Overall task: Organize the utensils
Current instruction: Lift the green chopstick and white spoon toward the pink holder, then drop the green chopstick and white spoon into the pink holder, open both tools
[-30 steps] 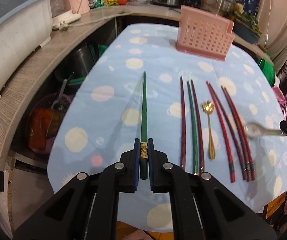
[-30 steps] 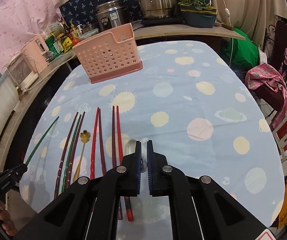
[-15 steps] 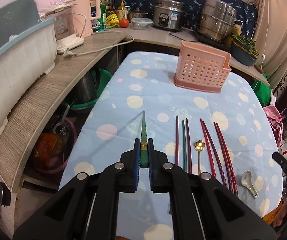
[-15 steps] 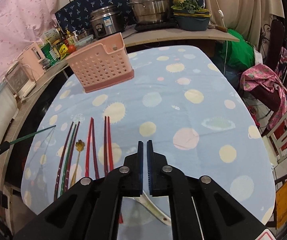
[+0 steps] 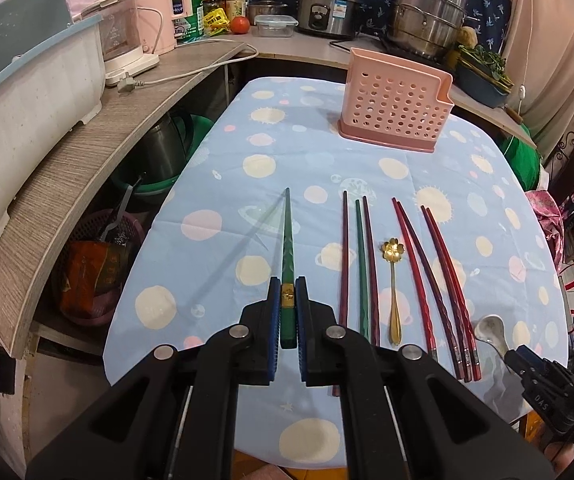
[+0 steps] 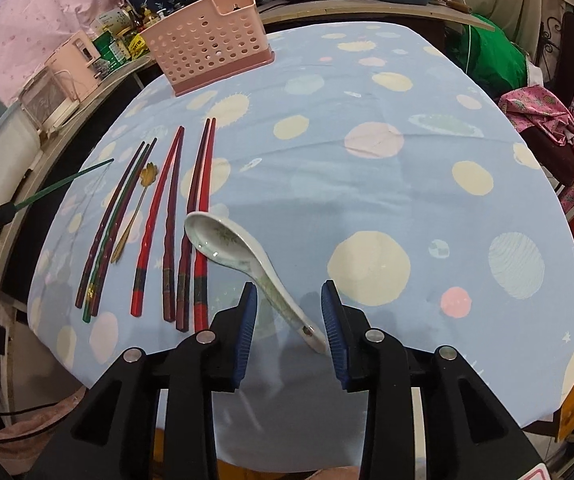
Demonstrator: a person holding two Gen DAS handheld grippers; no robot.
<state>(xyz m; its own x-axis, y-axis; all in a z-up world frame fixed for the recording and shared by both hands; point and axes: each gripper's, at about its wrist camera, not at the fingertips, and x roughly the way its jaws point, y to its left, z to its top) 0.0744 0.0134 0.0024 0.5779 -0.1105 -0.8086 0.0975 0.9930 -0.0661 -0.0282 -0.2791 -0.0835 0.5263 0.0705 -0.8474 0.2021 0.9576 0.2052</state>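
Clamped between the narrow-set pads of the left gripper (image 5: 288, 300): a green chopstick (image 5: 288, 240), held near its gold-banded thick end, tip pointing straight ahead of the jaws and raised off the blue spotted tablecloth (image 5: 223, 184), shadow cast to the left of it. Seen from the right wrist as a thin green rod (image 6: 67, 182) jutting out far to the left of the right jaws.

Between the pads of the right gripper (image 6: 288, 312), jaws parted and opening: the handle of a white ceramic soup spoon (image 6: 231, 248), lying on the cloth, bowl ahead and to the left, handle end close by the right pad, left pad clear of it. Contact with the right pad not possible to tell.

Laid in a row to the right of the left jaws, pointing ahead: two maroon chopsticks with one green chopstick between them (image 5: 361, 264), a gold flower-headed spoon (image 5: 393, 284), then four red and dark red chopsticks (image 5: 435, 276), the soup spoon (image 5: 489, 330) beyond those.

Far ahead of both jaws, upright near the table's far end: a pink perforated utensil holder (image 5: 395, 108).
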